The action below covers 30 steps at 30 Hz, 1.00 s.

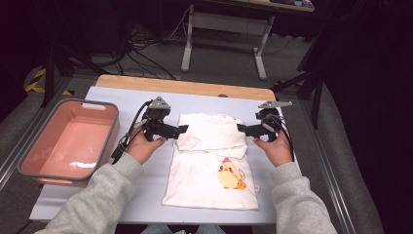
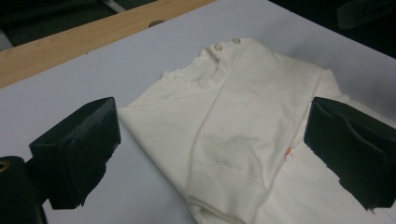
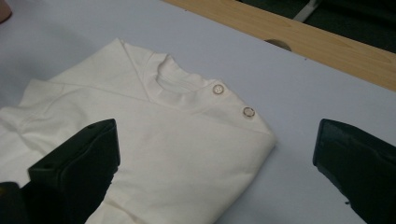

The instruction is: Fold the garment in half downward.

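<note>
Both grippers, left gripper (image 1: 182, 128) and right gripper (image 1: 239, 127), flank the half-folded shirt (image 1: 212, 161) with jaws apart; next, grip its far-edge corners.

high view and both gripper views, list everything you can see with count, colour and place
shirt: 1, white with a yellow chick print, flat at table centre, sleeves folded in
shirt buttons: 2, pale, on the shoulder by the collar
bin: 1, pink with grey rim, on the table's left end
table: 1, pale top with a wooden far edge
desk frame: 1, grey legs, on the floor beyond the table
left tool: 1, black, open, at the shirt's left edge
right tool: 1, black, open, at the shirt's right edge
sleeves: 2, grey, coming in from the bottom
</note>
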Each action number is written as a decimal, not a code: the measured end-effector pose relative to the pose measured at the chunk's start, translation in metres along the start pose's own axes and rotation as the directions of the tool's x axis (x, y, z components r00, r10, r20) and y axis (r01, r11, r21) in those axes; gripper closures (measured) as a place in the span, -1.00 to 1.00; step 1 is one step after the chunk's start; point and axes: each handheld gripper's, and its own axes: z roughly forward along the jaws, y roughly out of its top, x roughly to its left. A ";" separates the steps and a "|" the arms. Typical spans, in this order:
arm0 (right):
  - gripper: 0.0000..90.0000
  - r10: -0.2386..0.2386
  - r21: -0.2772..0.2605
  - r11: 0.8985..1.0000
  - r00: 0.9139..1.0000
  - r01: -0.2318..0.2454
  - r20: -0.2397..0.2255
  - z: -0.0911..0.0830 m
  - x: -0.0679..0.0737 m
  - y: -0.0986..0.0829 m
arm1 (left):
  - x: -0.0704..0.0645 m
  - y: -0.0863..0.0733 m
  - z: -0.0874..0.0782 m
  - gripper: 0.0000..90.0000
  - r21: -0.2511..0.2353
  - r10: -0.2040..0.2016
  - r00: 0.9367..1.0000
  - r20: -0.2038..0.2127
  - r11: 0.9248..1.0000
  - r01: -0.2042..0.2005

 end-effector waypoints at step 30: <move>-0.01 -0.003 0.167 0.986 1.000 -0.002 0.030 0.059 -0.046 -0.009 | 0.035 0.010 0.087 -0.41 0.197 -0.046 0.980 -0.192 0.977 0.085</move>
